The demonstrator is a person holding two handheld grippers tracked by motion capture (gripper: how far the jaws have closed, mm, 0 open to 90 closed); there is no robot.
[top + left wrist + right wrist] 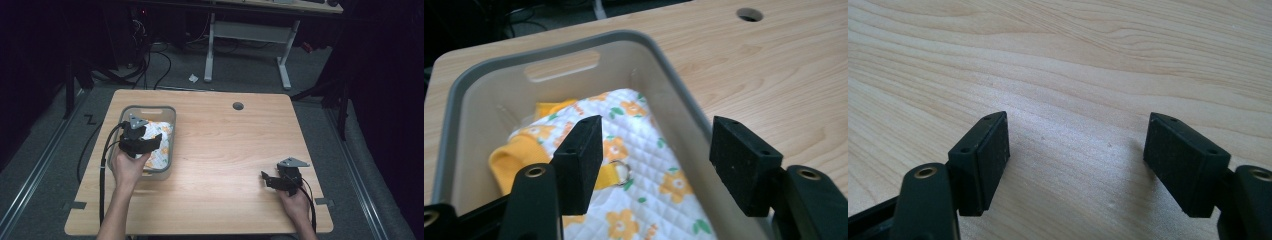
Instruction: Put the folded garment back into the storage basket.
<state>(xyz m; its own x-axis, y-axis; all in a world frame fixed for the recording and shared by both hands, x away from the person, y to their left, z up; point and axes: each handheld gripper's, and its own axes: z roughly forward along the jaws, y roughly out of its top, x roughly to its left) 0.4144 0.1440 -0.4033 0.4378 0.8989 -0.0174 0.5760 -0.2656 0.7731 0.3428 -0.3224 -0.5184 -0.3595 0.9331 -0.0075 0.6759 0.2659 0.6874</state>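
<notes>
Left tool [651, 162] open, empty, hovering over my grey plastic bin [674, 75]; white quilted cloth with orange flowers [644, 165] lies inside, directly beneath. Right tool [1075, 160] open over table [1058, 60].

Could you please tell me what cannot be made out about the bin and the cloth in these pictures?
- Cloth: its near part is cut off by the bottom edge of the left gripper view and partly hidden by the jaws, so what garment it is stays unclear.
- Bin: in the high view the left gripper and hand cover its near half.
- Ring on the cloth: partly hidden behind a jaw pad.
</notes>
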